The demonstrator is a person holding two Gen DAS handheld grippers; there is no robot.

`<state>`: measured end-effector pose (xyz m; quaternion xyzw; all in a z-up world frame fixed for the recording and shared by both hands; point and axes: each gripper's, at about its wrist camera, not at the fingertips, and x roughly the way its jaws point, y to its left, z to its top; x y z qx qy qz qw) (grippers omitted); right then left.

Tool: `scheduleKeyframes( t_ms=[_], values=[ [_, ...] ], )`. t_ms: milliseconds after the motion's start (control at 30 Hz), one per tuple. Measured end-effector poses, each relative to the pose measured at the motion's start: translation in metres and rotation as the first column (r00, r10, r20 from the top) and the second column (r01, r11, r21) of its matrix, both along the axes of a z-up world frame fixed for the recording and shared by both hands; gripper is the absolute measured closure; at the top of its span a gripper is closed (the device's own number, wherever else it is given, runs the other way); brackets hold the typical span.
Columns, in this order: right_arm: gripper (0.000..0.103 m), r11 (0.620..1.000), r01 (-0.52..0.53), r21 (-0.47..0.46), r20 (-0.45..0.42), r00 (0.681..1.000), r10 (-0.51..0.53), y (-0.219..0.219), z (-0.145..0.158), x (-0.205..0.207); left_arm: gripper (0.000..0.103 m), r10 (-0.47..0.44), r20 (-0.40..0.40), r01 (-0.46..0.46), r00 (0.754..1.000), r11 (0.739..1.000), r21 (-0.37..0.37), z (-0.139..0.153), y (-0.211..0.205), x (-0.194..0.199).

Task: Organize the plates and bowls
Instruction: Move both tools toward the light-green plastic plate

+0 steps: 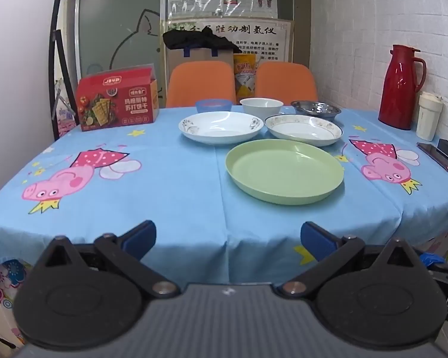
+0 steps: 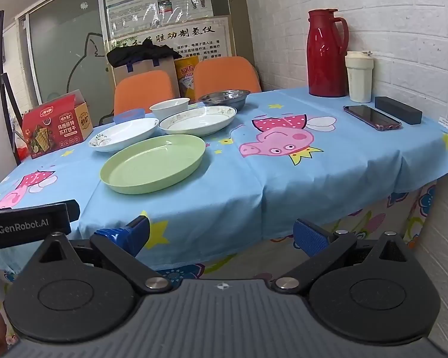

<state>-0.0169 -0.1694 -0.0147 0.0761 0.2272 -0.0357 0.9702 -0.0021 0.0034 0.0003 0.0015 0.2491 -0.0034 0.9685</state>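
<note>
Left wrist view, nearest: left gripper (image 1: 228, 240) held short of the table's near edge, jaws spread wide, gripping nothing.
Right wrist view, nearest: right gripper (image 2: 221, 235) below and in front of the table's near corner, jaws released and bare.
Table: blue cartoon-pig tablecloth (image 1: 164, 185) covers it.
Closest dish: green plate (image 1: 284, 170), alone toward the near middle.
Next row: white floral plate (image 1: 221, 126) on the left, gold-rimmed plate (image 1: 303, 129) on the right, just beside each other behind the green plate.
Back row: blue bowl (image 1: 213, 106), white bowl (image 1: 262, 106), steel bowl (image 1: 316, 109), left to right near the far edge.
Left side: red cracker box (image 1: 116, 101).
Right side: phone (image 2: 371, 117) and black case (image 2: 397, 109), then cream tumbler (image 2: 359, 77) and red thermos jug (image 2: 325, 53) by the brick wall.
Beyond the table: two orange chairs (image 1: 201, 83).
</note>
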Motion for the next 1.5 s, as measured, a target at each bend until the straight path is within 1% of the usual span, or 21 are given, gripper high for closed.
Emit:
scheduleKeyframes(
  t_ms=[33,300,1500],
  values=[
    [0.013,1.000,0.001,0.001,-0.003,1.000,-0.001,-0.0003,-0.0001,0.0000,0.000,0.000,-0.010,0.000,1.000,1.000,-0.001,-0.0020,0.0001,0.0034],
    [0.013,1.000,0.002,-0.002,-0.006,1.000,-0.002,0.0021,-0.0007,0.0011,0.000,-0.006,-0.010,0.006,1.000,1.000,0.013,0.0001,-0.0045,0.0020],
    [0.013,1.000,-0.008,-0.002,-0.021,1.000,0.008,0.0073,-0.0042,0.0023,0.000,-0.018,-0.013,0.019,1.000,1.000,0.009,-0.0008,-0.0042,0.0021]
  ],
)
